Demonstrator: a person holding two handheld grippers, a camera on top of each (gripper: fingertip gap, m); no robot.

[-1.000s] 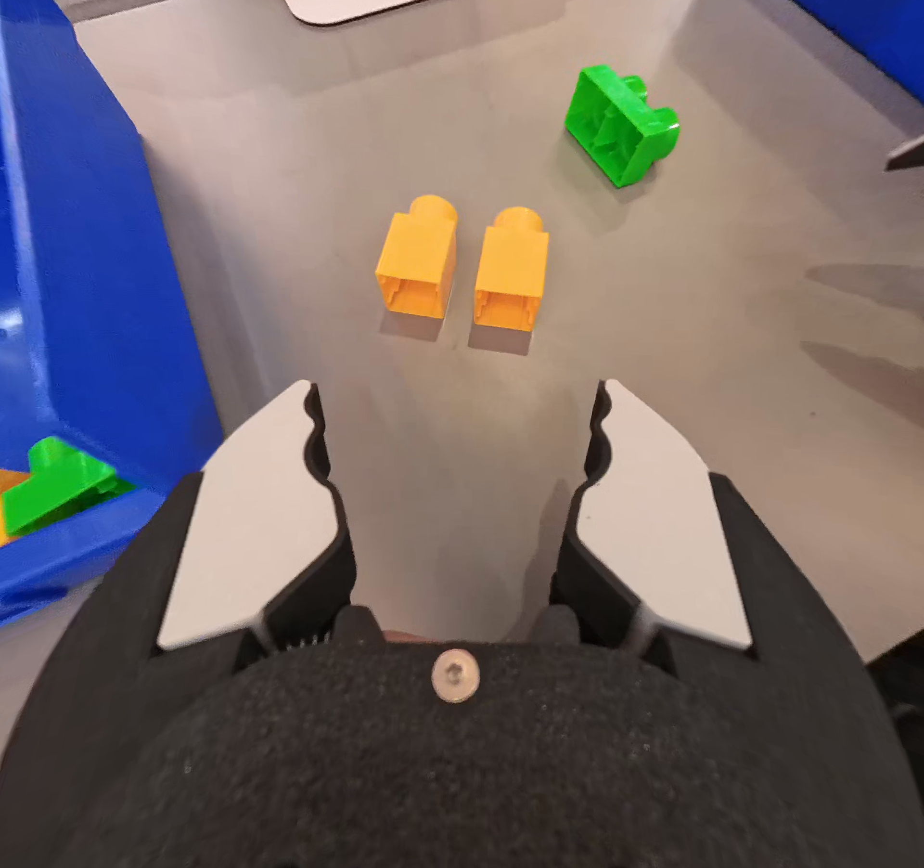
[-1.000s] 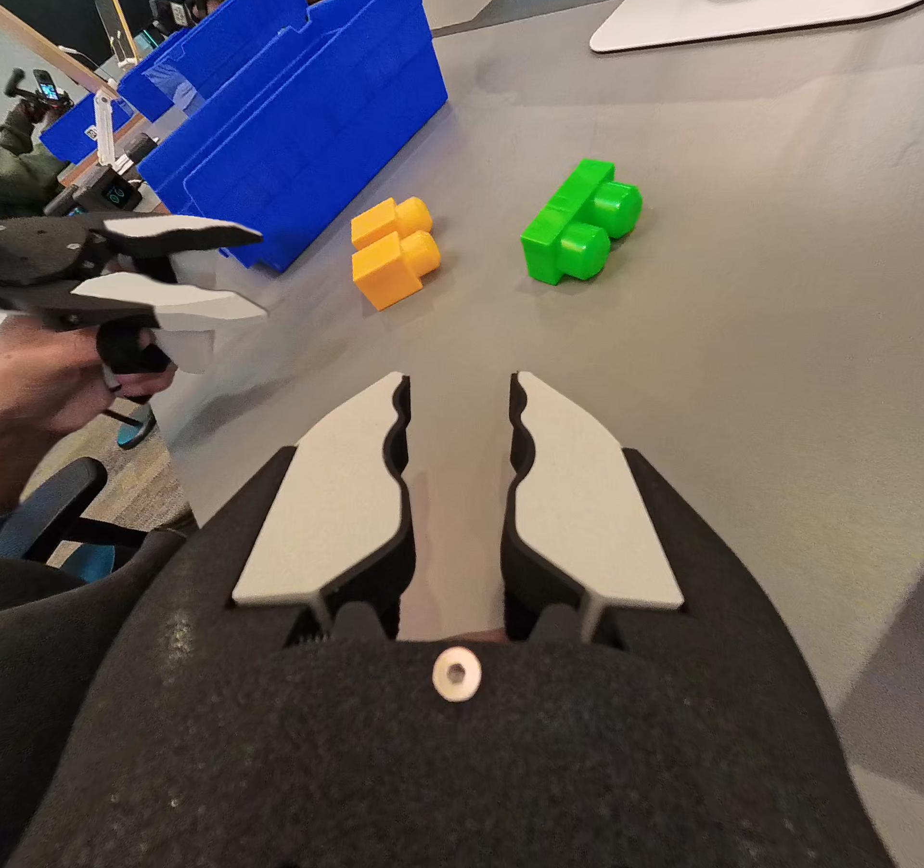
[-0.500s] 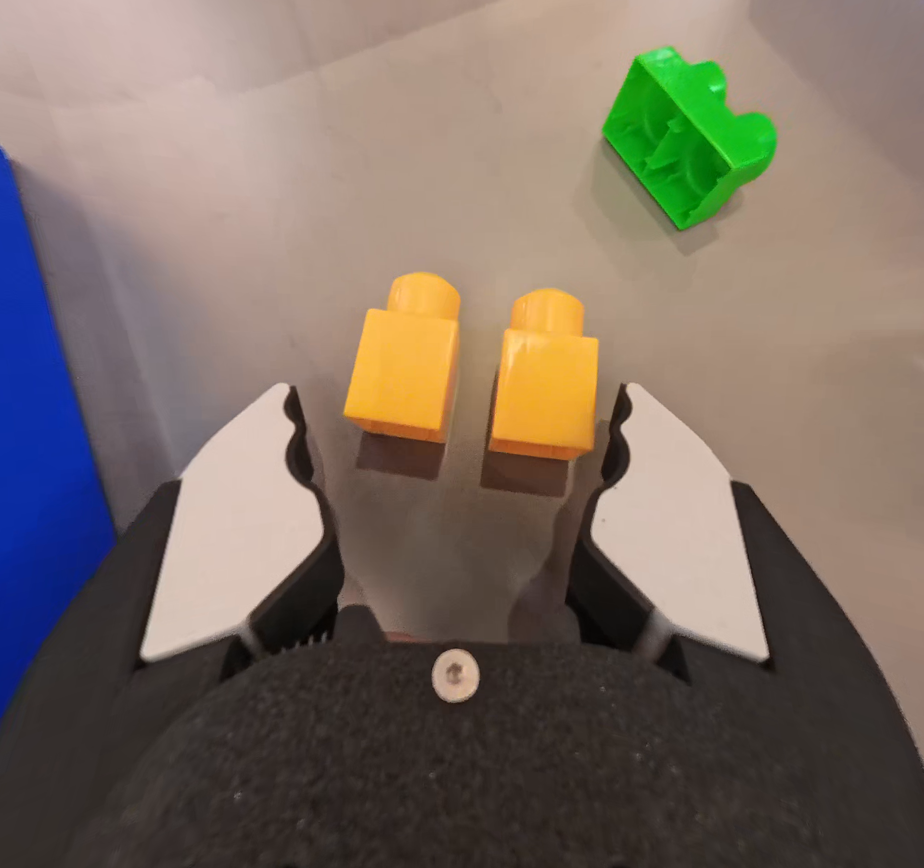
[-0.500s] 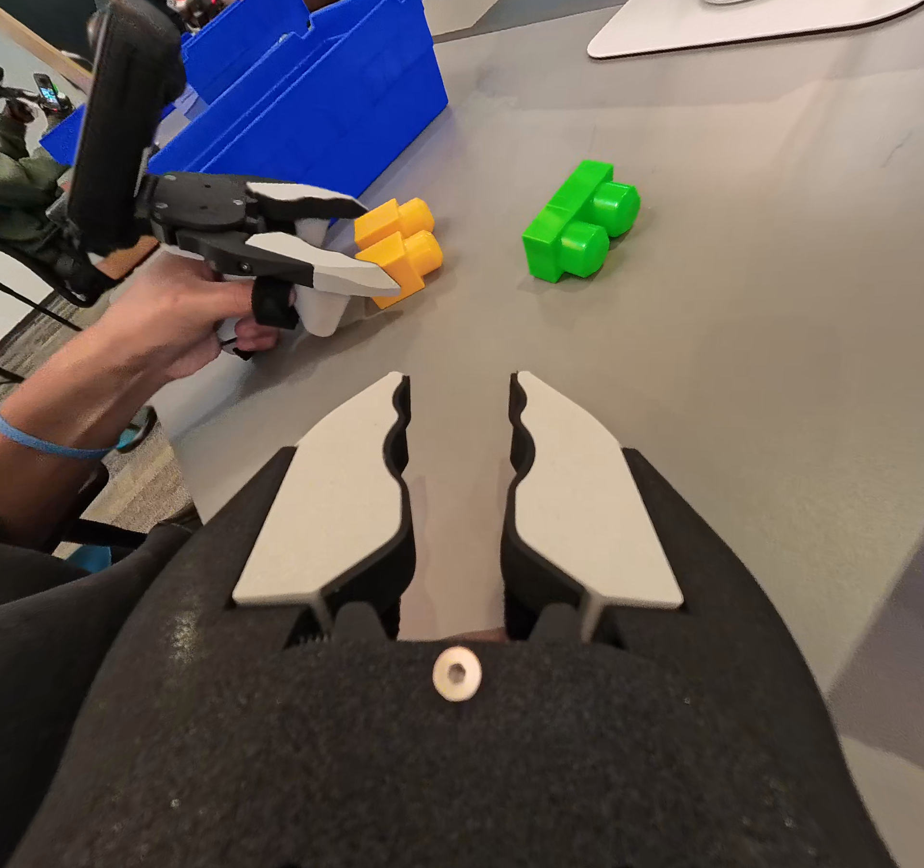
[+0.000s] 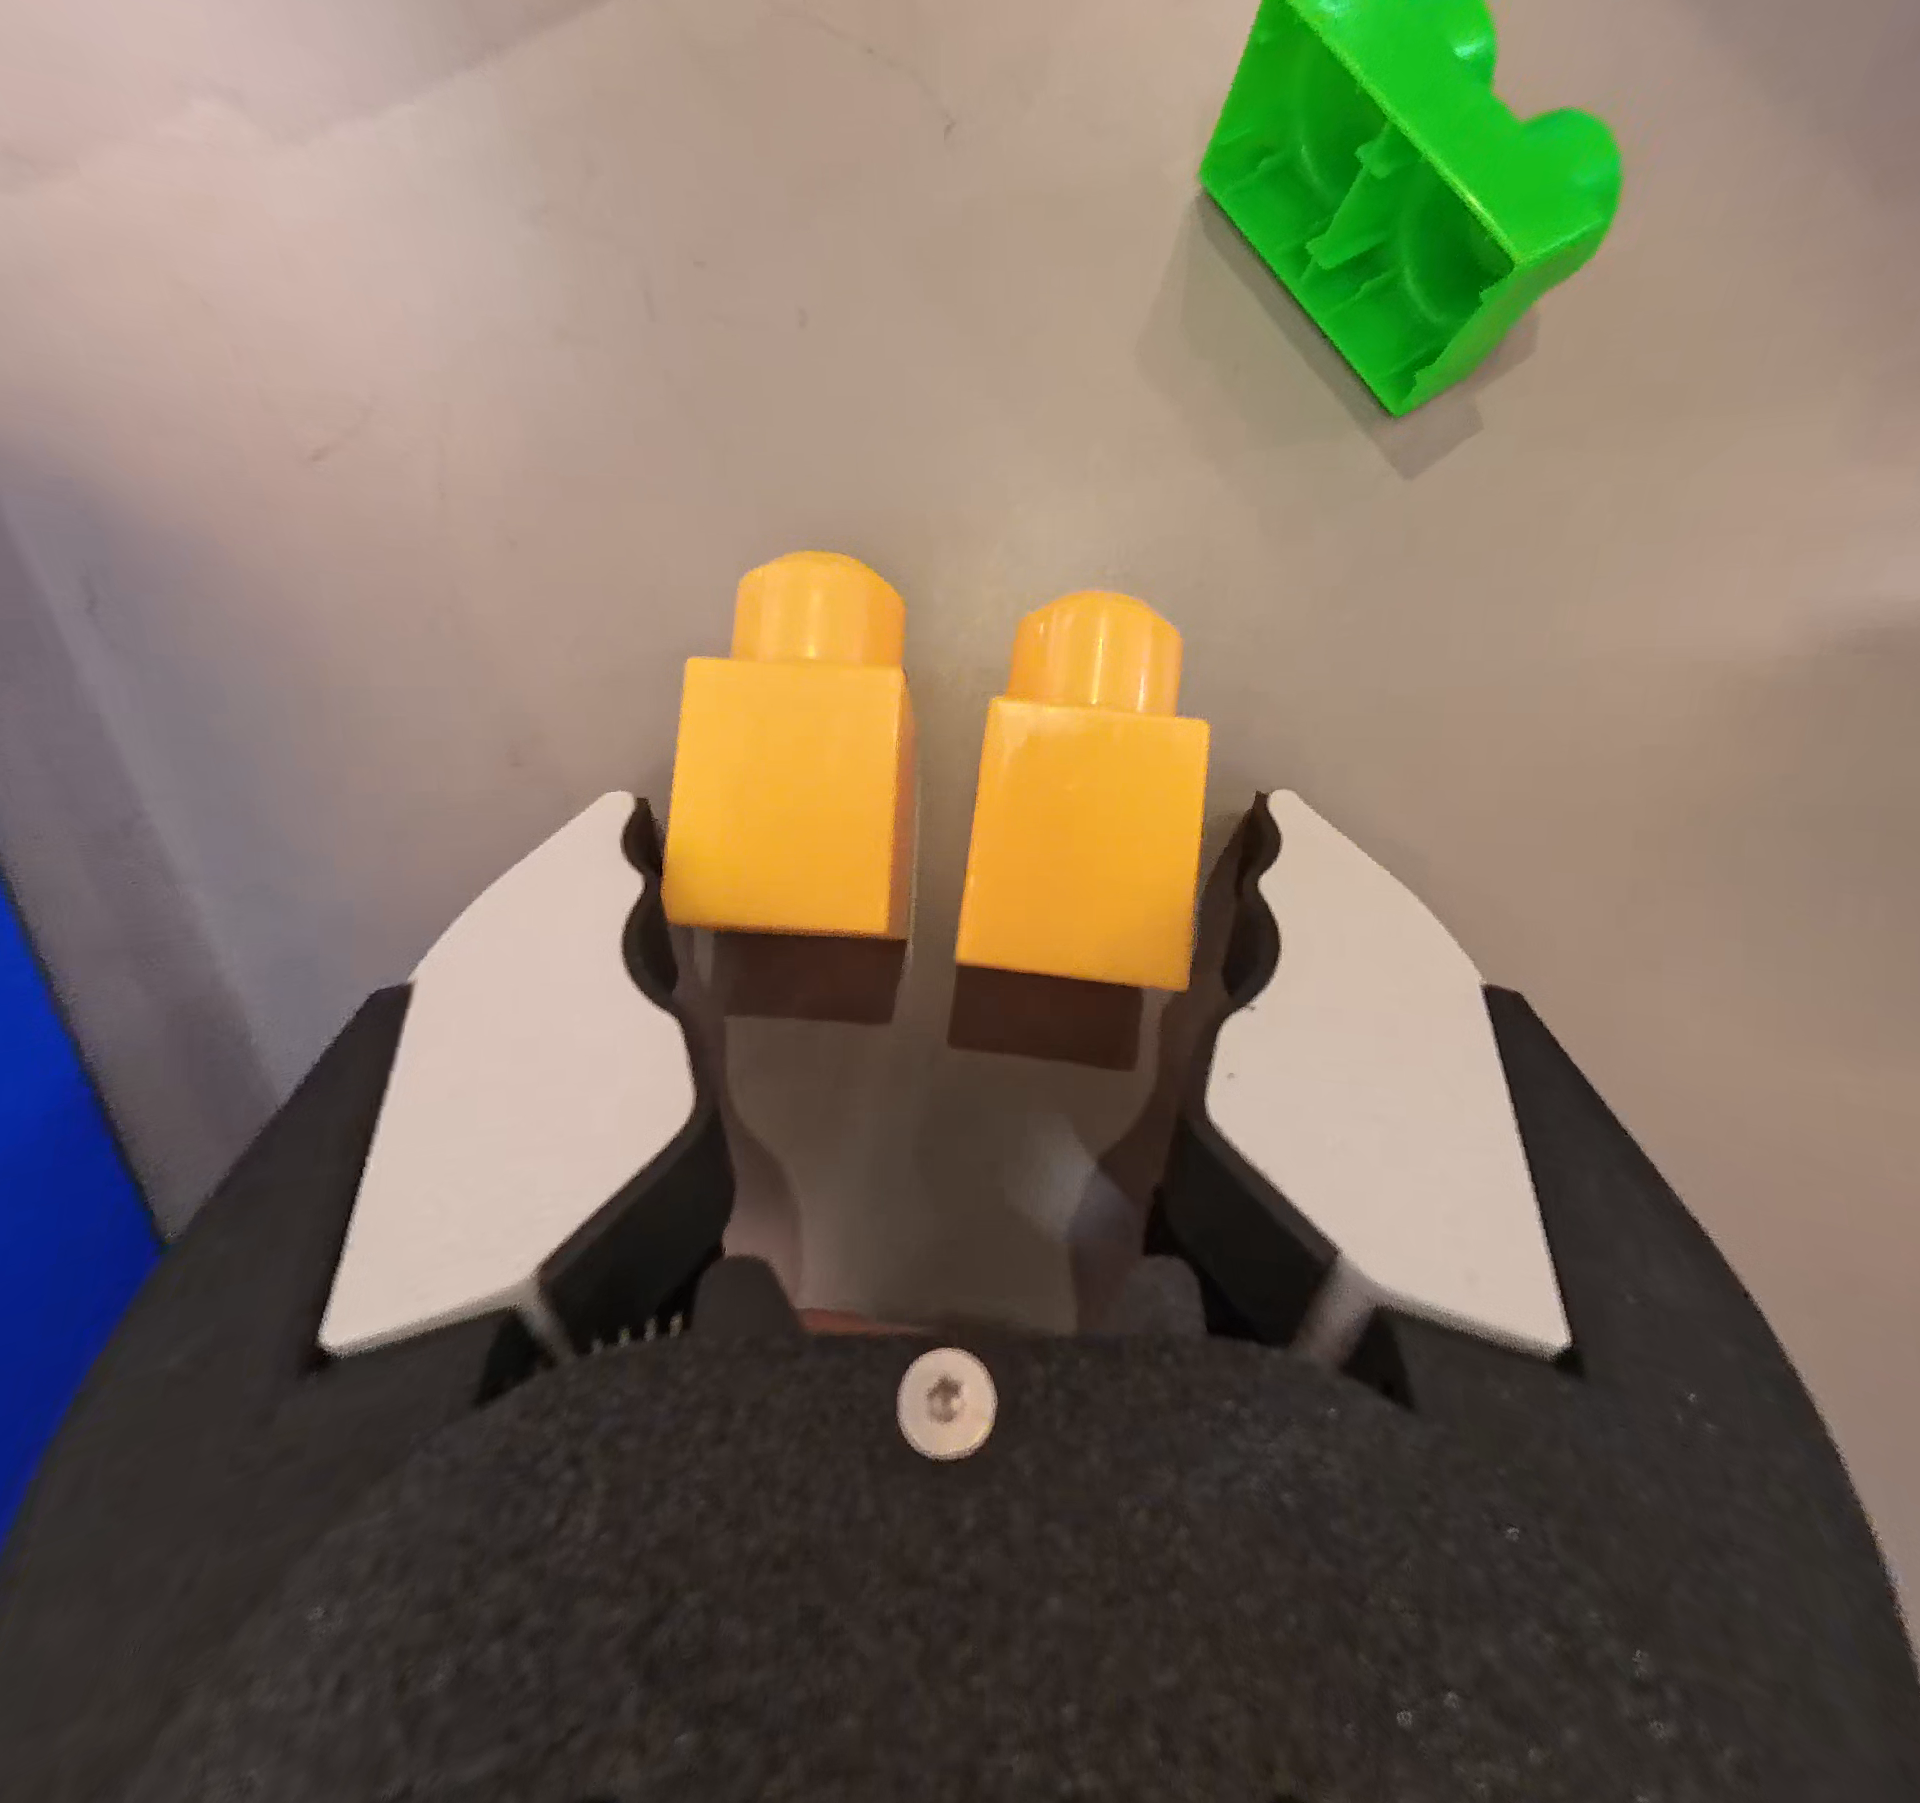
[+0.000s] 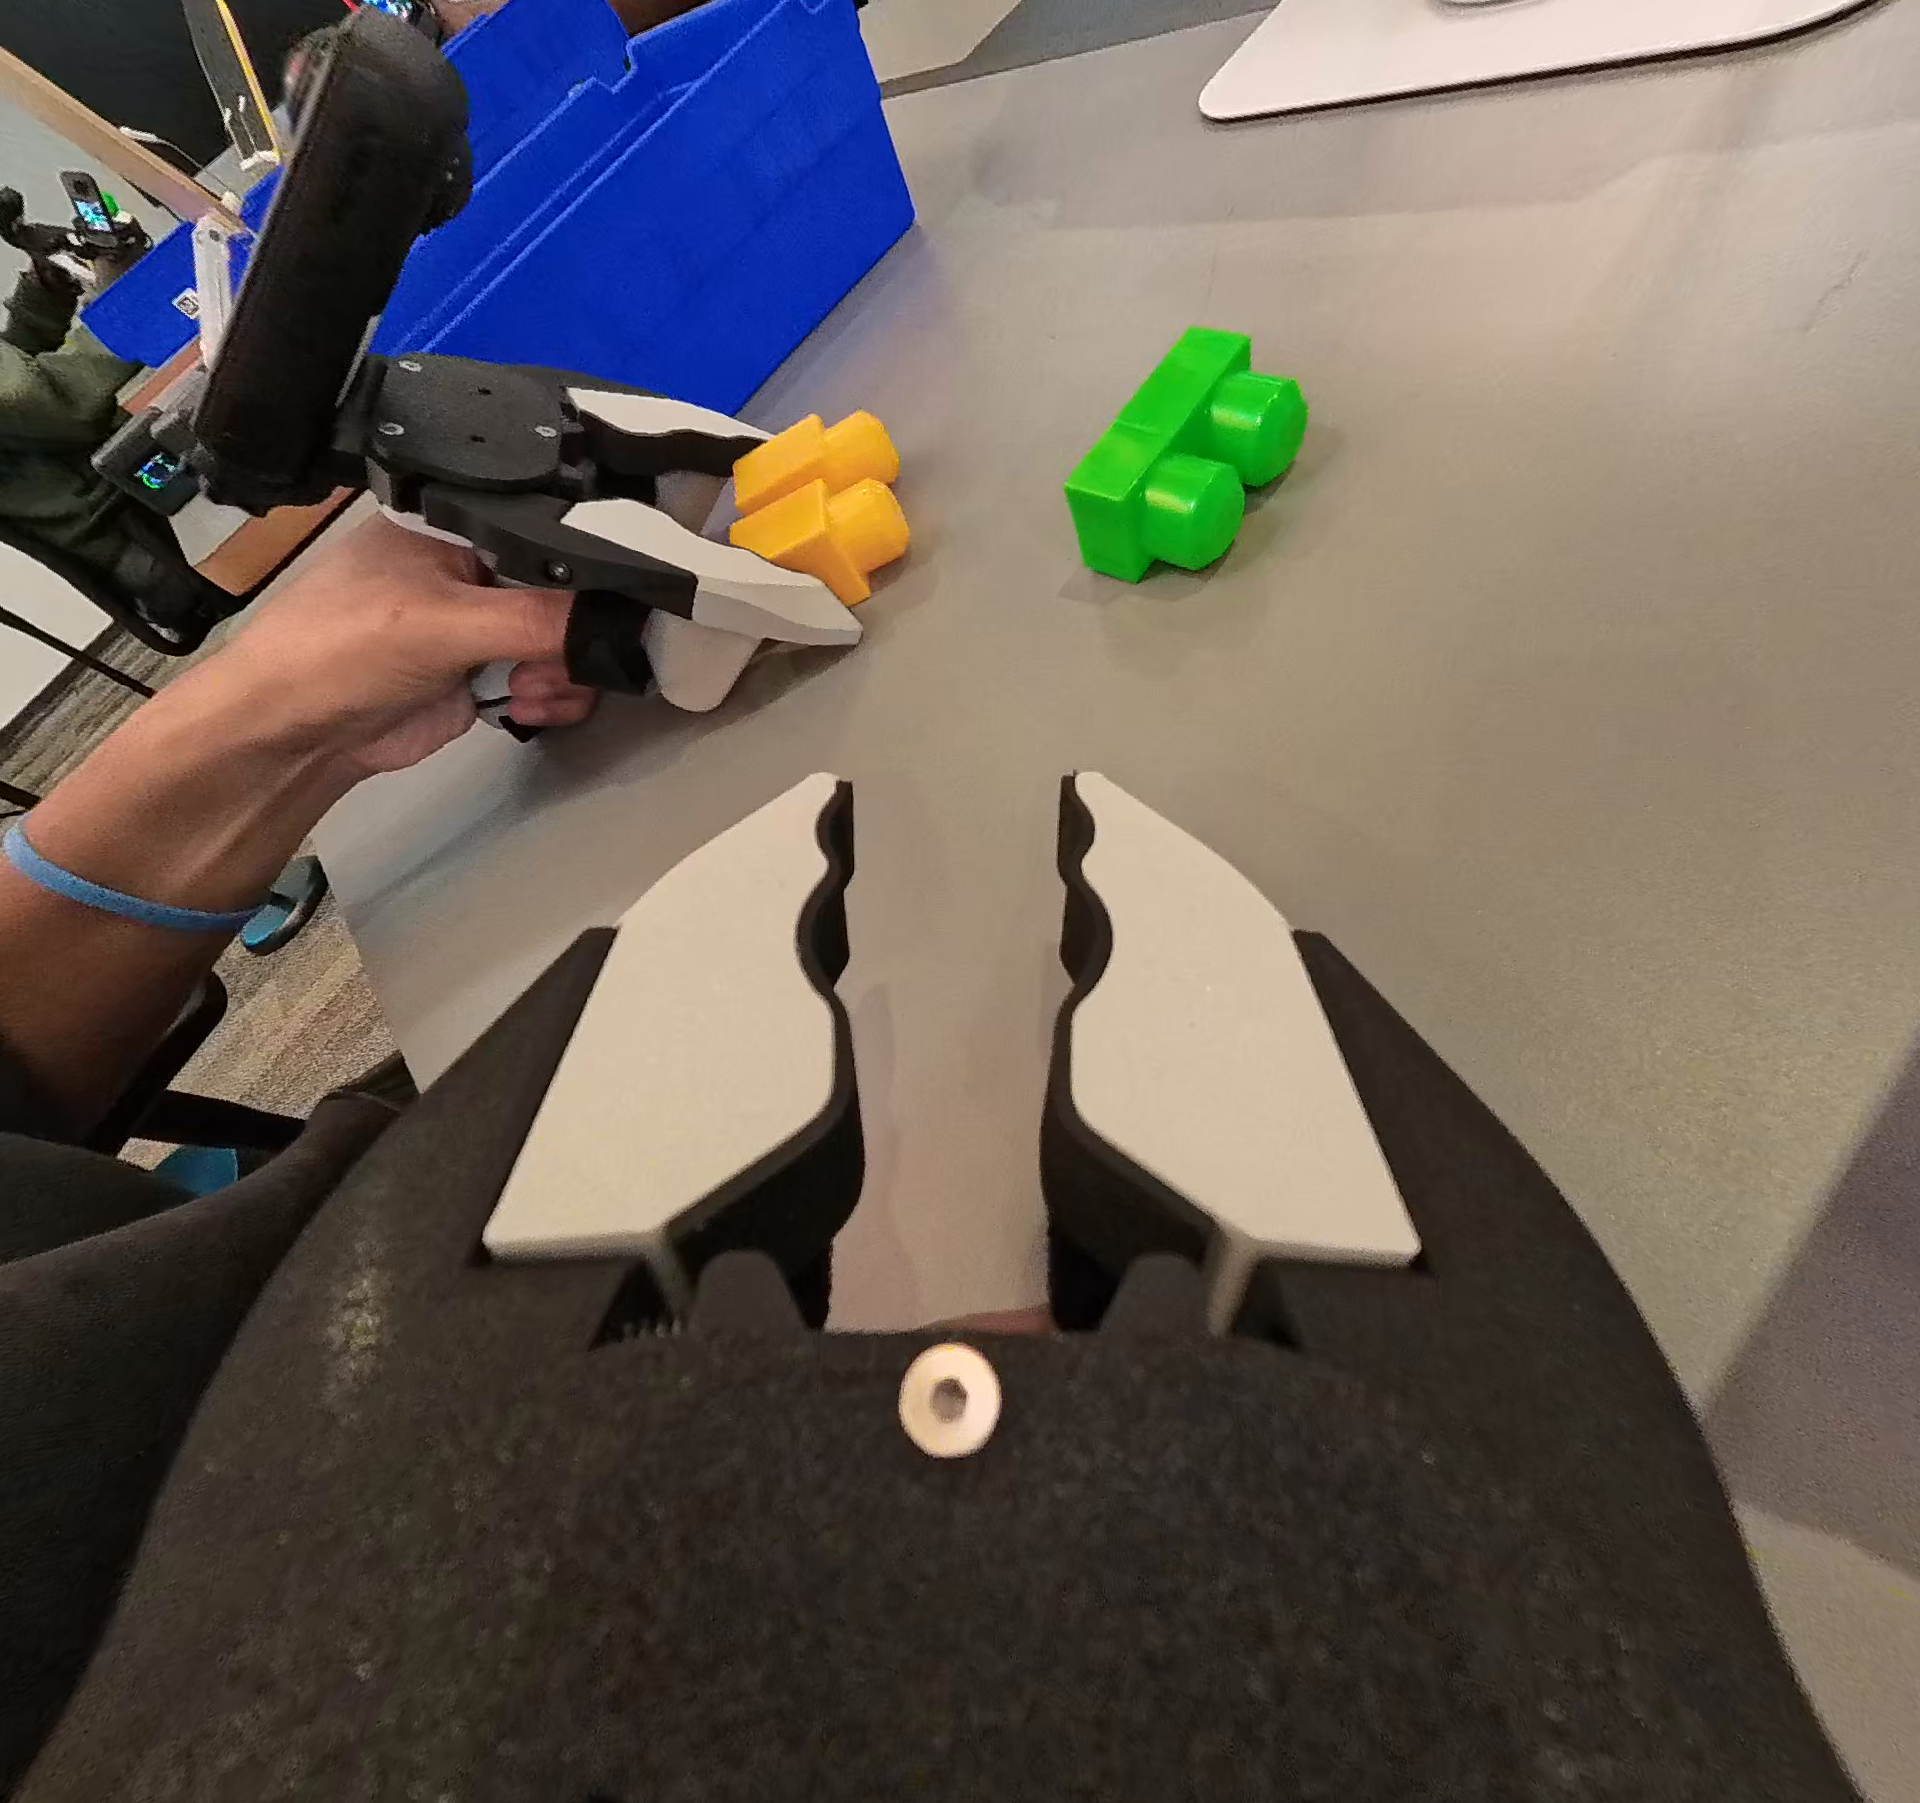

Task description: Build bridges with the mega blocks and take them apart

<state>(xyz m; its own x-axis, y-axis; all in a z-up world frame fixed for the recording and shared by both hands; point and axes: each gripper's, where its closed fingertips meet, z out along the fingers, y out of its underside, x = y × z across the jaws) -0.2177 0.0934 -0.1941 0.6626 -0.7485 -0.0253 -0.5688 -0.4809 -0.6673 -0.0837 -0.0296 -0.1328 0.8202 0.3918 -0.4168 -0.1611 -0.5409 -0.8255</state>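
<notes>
- Mega blocks first: your left gripper (image 5: pixel 951 818) is spread wide and grips nothing, with both orange blocks lying on their sides between its fingertips.
- The left orange block (image 5: pixel 784 803) sits right against your left finger; the right orange block (image 5: pixel 1081 839) sits just inside the other finger, with a thin gap between the two blocks. Whether either finger is truly touching plastic cannot be told.
- Decide what you want before you squeeze. Closing now would likely press the two blocks together and clamp them as a pair; for a single pillar, shift sideways so only one block sits between the fingers.
- Keep the fingertips low on the grey table (image 5: pixel 520 351) and grip the square bodies, not the round studs, which would likely slip.
- Close slowly, since loose blocks on a smooth top may skate or twist.
- Your right gripper (image 6: pixel 956 797) waits nearer to you, held above the table, partly open and empty. Keep it clear for now.
- Farther out, the green two-stud block (image 5: pixel 1403 215) lies on its side, well apart from the orange pair; it looks like the bridge's span.
- Beyond your left gripper stands the blue bin (image 6: pixel 665 226).
</notes>
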